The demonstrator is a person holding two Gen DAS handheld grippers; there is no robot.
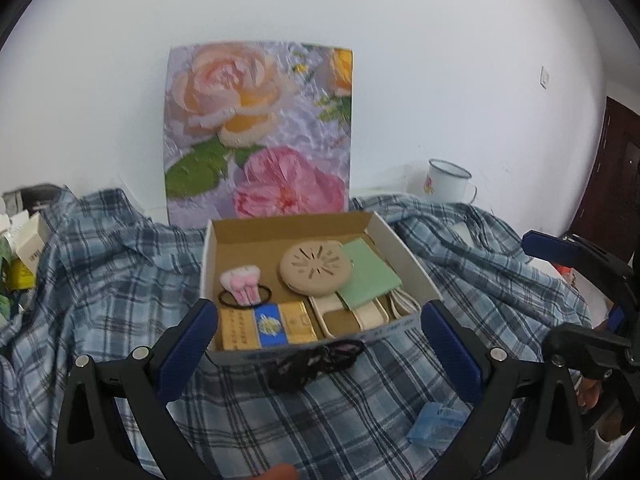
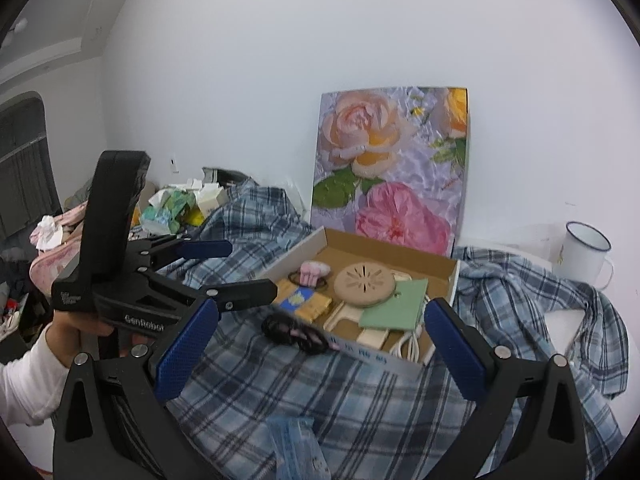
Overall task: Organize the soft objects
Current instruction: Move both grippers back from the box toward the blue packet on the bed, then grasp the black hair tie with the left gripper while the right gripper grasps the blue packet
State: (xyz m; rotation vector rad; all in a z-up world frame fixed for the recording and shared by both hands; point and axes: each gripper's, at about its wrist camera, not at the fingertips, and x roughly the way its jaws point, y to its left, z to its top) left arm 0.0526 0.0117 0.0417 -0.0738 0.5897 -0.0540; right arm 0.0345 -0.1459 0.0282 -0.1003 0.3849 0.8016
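Each tool (image 1: 320,336) we carry is black plastic with blue textured pads (image 2: 186,344) and silver screws; "GenRobot" is printed on one, and our left hand (image 2: 80,326) wears a white sleeve.

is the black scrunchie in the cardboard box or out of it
Neither fully: the black fabric scrunchie is draped over the front wall of the open cardboard box, hanging onto the blue plaid cloth.
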